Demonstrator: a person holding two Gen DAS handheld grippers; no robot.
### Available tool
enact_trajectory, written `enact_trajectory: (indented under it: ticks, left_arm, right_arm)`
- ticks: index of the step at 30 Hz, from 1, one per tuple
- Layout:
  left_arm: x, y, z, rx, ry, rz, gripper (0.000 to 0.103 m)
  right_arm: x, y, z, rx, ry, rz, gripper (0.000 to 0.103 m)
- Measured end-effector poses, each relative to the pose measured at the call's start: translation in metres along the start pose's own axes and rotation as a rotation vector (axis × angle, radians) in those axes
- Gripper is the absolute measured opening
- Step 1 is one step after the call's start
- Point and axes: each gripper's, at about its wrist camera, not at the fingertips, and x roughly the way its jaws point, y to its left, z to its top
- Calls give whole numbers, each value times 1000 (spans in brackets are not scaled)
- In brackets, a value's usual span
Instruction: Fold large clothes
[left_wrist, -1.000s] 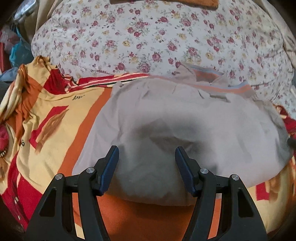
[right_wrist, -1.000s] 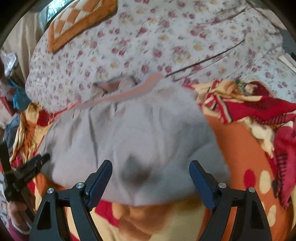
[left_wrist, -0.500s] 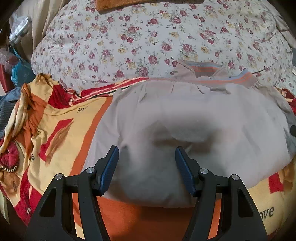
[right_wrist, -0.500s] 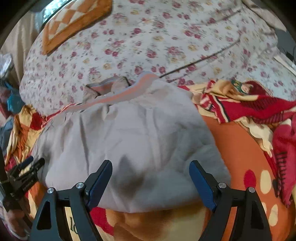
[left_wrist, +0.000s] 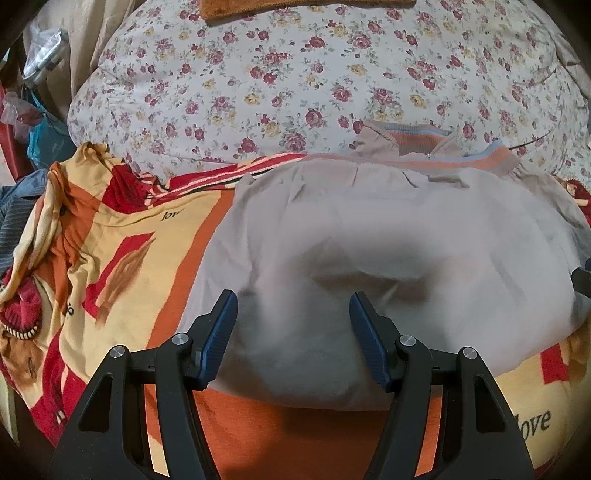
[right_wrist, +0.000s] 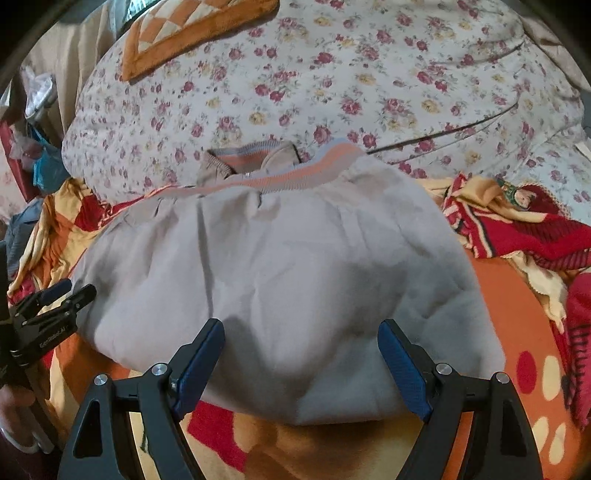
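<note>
Grey garment (left_wrist: 388, 236) centre frame, on orange-red blanket (left_wrist: 122, 236); floral quilt (left_wrist: 295, 74) above. Left gripper (left_wrist: 291, 314), right gripper (right_wrist: 301, 343): tongs spread, holding nothing. Red cloth (right_wrist: 517, 225) right.

The folded grey-beige cloth garment (left_wrist: 388, 236) looks matt and soft, its orange-striped ribbed knit hem (left_wrist: 476, 157) rougher. The orange-and-yellow printed blanket (left_wrist: 122, 236) appears fleecy. Black matt plastic fingers (right_wrist: 199, 358) carry ridged blue pads.
</note>
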Motion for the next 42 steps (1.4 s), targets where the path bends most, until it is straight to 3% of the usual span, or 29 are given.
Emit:
enact_trajectory:
  ticks: [16,21,27,31,35,42]
  left_arm:
    - [6,5,-2,-13,9,18,63]
    - [8,6,-2,-18,14,21,63]
    - [8,10,-2,-33,27,4,63]
    - [5,15,2,-74,21,-38,63]
    - [3,20,4,-125,17,-59,63]
    - [7,27,-3,-140,25,-56,63]
  right_arm:
    - [7,18,3,-59,-30,-17,83]
    - [24,23,1,-96,10,-66,83]
    - [19,18,2,-70,22,-49,83]
    - [4,3,5,16,-16,2,83]
    - [5,-12,9,83,4,-12,84]
    - [11,-5,4,23,35,-53,87]
